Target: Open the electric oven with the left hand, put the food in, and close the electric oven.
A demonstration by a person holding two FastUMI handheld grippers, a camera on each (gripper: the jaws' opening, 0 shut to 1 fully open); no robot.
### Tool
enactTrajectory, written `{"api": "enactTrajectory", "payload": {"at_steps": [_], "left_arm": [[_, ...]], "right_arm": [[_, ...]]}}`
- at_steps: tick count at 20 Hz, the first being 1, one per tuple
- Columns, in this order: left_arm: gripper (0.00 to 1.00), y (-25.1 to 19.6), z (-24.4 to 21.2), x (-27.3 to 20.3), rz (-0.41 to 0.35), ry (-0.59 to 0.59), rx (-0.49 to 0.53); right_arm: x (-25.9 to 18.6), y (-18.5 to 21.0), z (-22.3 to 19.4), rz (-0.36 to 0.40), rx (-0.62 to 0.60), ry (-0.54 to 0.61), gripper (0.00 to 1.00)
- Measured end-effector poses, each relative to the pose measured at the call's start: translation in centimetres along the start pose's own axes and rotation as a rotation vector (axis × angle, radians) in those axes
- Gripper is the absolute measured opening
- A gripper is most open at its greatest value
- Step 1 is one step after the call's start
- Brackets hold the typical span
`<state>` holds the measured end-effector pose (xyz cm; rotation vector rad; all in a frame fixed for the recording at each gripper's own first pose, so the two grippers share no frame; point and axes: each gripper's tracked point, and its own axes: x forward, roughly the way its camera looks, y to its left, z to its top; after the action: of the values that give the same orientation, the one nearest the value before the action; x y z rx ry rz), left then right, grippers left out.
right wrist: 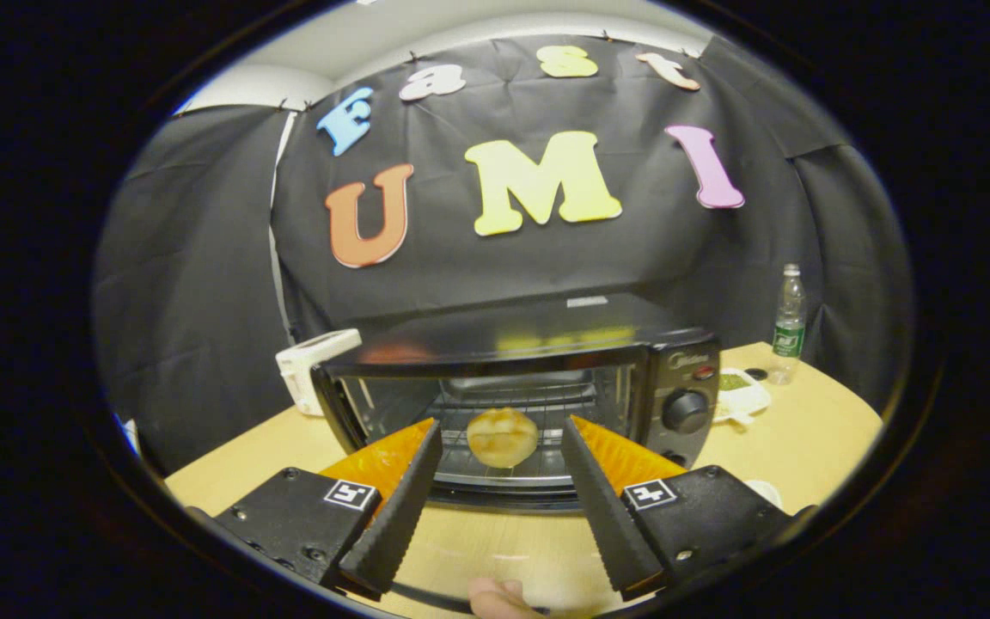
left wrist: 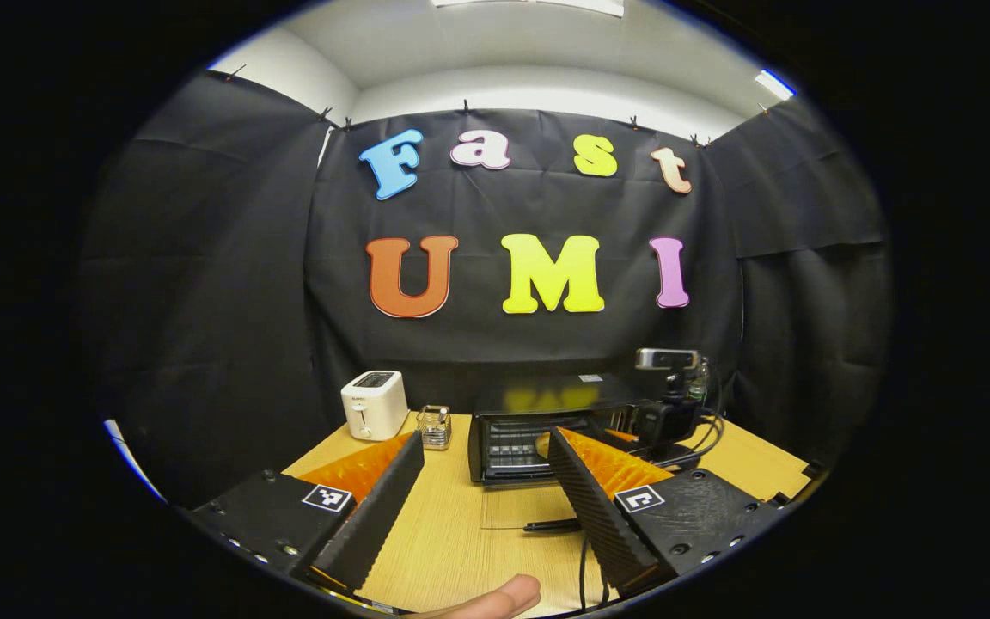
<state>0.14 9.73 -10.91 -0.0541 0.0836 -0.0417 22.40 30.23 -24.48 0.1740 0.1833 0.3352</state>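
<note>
Oven: the black electric oven [right wrist: 529, 387] with a glass drop-down door was seen standing open on the pale wooden surface [right wrist: 804, 421], its door lowered flat.
Food: a round golden bun [right wrist: 502, 437] was seen resting on the wire rack inside the oven.
Right gripper [right wrist: 499, 507]: jaws were held apart, empty, just in front of the oven's mouth.
Left gripper [left wrist: 482, 507]: jaws were held apart, empty, well back from the oven.
Step judged: closing was due; the door's front edge should be lifted from beneath, smoothly, once the right gripper is cleared.

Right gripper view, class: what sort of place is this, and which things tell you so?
Probably a staged kitchen counter in a recording booth: an electric oven holding a bun, a toaster, and a black cloth wall behind.
</note>
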Motion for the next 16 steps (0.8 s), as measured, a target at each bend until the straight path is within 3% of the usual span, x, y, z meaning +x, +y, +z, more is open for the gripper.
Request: {"api": "enactTrajectory", "payload": {"at_steps": [1,4,8,9,11,12,14,16], "left_arm": [[0.95,-0.3,-0.1,-0.1,-0.003,0.007,-0.006],[0.95,-0.8,-0.6,0.2,-0.009,0.019,-0.028],[0.95,-1.8,-1.7,1.3,-0.014,0.036,-0.017],[0.95,-2.0,-2.1,1.7,-0.013,0.041,-0.015],[0.95,-3.1,-2.9,2.5,-0.034,0.056,-0.015],[0.95,-3.7,-3.4,2.8,-0.047,0.066,-0.015],[1.00,-5.0,-4.4,3.5,-0.078,0.084,-0.026],[0.95,-6.3,-5.6,4.3,-0.104,0.110,-0.036]], "right_arm": [[-1.4,-0.3,1.1,-0.003,0.004,-0.016,0.87],[-5.9,-2.0,4.5,-0.035,-0.019,-0.057,0.90],[-11.8,-4.3,9.6,-0.082,-0.044,-0.120,0.87],[-13.5,-4.8,11.3,-0.093,-0.051,-0.141,0.90],[-16.5,-6.1,14.3,-0.121,-0.066,-0.186,0.90],[-18.1,-6.8,15.5,-0.138,-0.069,-0.211,0.86],[-20.8,-8.6,17.9,-0.188,-0.083,-0.248,0.90],[-23.2,-9.7,20.0,-0.222,-0.101,-0.271,0.90]]}}
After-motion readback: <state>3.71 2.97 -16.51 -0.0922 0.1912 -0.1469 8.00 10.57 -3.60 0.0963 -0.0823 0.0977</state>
